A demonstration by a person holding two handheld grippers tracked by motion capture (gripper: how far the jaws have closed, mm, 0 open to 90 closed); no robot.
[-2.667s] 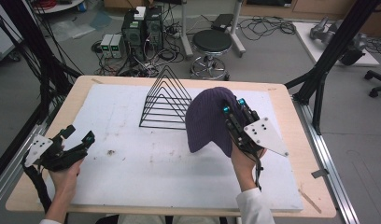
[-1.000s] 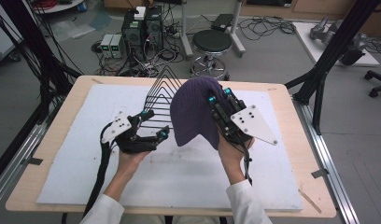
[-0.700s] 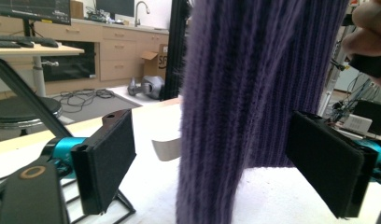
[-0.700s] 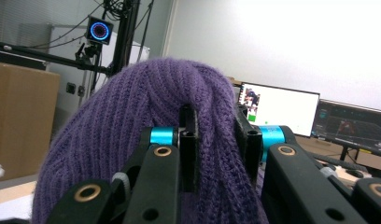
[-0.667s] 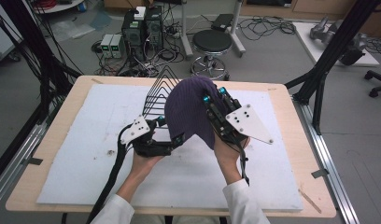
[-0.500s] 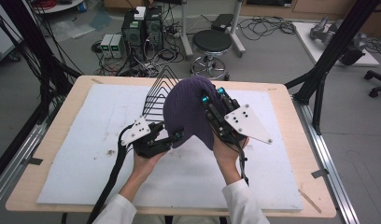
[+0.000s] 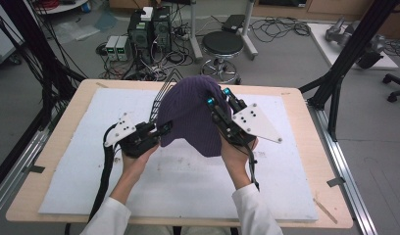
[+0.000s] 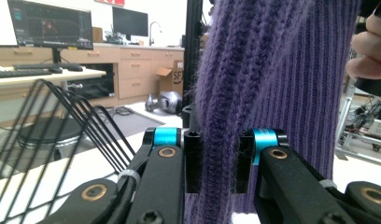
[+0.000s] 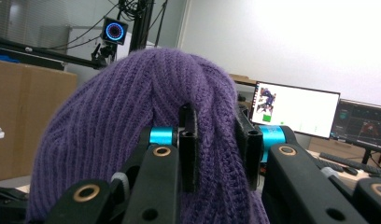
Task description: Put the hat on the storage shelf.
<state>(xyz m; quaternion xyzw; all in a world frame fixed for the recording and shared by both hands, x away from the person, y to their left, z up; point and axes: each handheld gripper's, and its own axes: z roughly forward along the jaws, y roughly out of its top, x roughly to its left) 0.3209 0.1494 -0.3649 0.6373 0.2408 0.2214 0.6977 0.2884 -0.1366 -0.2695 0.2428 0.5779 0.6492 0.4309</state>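
Above the white-matted counter [image 7: 90, 166], held aloft just in front of the black wire rack [image 7: 164, 85]: purple knit beanie [image 7: 190, 115], crown up, right hand-held gripper [image 7: 218, 108] clenched on its right side, left hand-held gripper [image 7: 164, 128] clamped on its lower left hem.

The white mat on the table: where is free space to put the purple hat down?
The white mat is bare left of the left gripper, and along the near edge. Right of the right gripper is free too. Crowded: the middle back, around the wire rack and the hat.
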